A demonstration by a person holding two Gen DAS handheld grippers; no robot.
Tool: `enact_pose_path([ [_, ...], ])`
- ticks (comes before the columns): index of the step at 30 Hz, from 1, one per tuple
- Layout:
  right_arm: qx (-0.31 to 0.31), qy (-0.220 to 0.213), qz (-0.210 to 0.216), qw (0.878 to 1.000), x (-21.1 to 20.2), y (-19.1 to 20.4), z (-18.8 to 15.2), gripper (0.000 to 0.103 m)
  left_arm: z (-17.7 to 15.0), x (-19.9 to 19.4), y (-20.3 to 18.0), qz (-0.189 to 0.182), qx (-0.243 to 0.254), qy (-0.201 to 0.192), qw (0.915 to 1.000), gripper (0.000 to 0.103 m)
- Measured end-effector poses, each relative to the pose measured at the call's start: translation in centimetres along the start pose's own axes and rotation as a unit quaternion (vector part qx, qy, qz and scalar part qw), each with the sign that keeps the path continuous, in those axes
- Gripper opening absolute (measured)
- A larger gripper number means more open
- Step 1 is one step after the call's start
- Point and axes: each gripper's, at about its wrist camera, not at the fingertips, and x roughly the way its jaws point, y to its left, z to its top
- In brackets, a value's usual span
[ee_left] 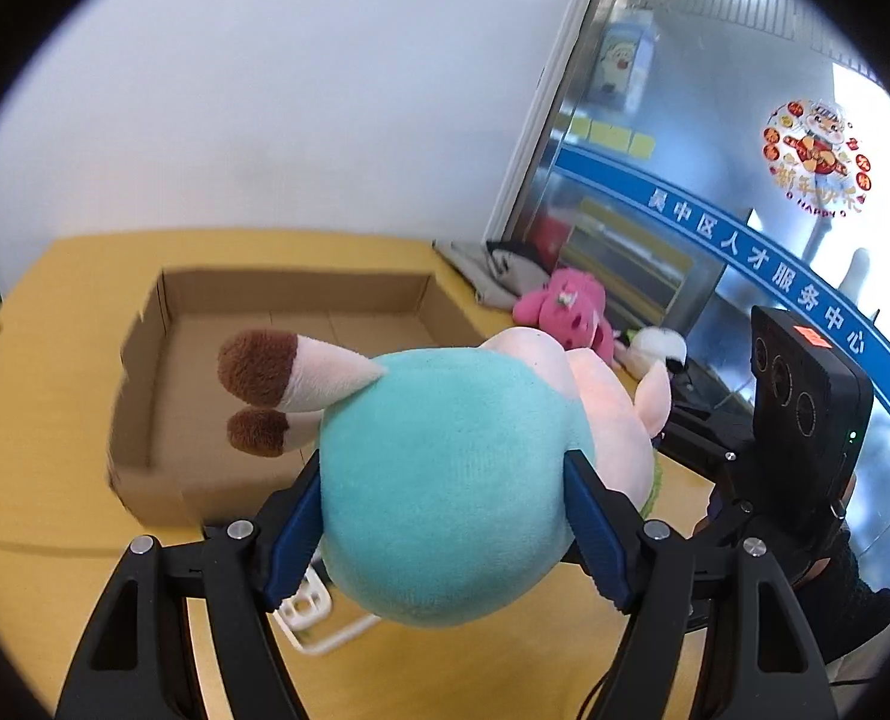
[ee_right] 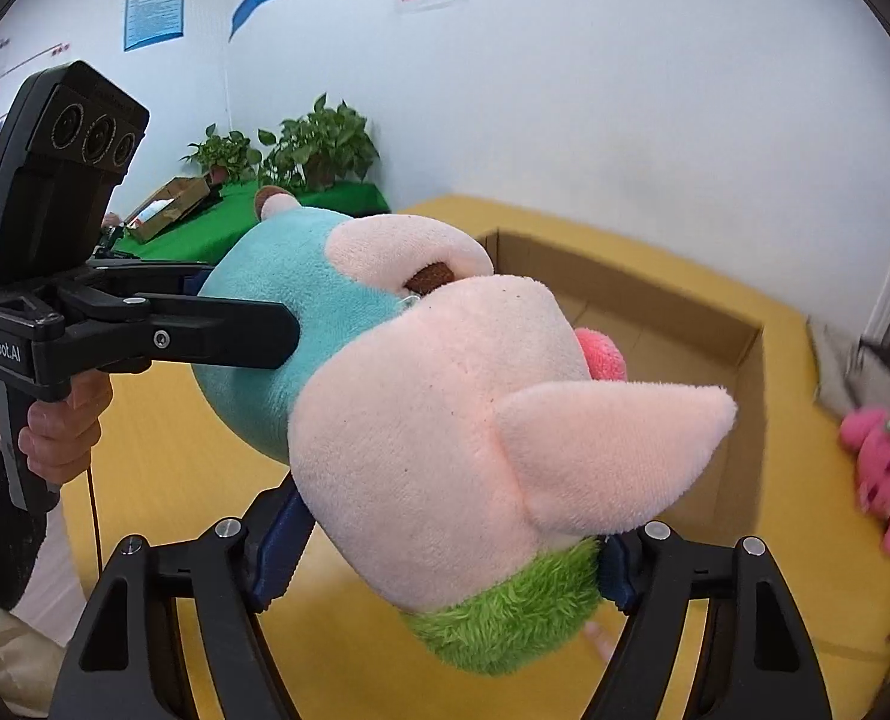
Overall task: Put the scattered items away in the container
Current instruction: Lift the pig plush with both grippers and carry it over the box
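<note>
Both claws clamp fuzzy, rounded plush pig point(ee_left: 445, 480)

My left gripper point(ee_left: 445, 522) clamps the plush pig's point(ee_left: 445, 480) teal body above the table point(ee_left: 37, 420), beside the cardboard box point(ee_left: 163, 324).

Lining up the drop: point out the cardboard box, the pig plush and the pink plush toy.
cardboard box point(ee_left: 301, 294), left wrist view, far inner wall.
pig plush point(ee_left: 445, 480), left wrist view, teal body.
pink plush toy point(ee_left: 565, 306), left wrist view, its middle.
</note>
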Motion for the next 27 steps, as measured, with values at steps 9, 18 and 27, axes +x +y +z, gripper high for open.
enact_pose_path([
  [9,-0.053,-0.067,-0.022,0.996,-2.6,-0.9,13.3,0.081,11.8,-3.9,1.7,0.018,0.034,-0.084,0.9957,0.074],
  [18,-0.059,-0.086,-0.028,0.994,-1.5,-2.6,21.9,0.080,20.4,-3.2,4.3,0.030,0.055,-0.100,0.9930,0.074],
  [27,-0.022,-0.068,-0.036,0.997,6.0,-7.5,23.8,0.080,24.1,4.3,9.7,0.044,0.055,-0.067,0.9953,0.074],
])
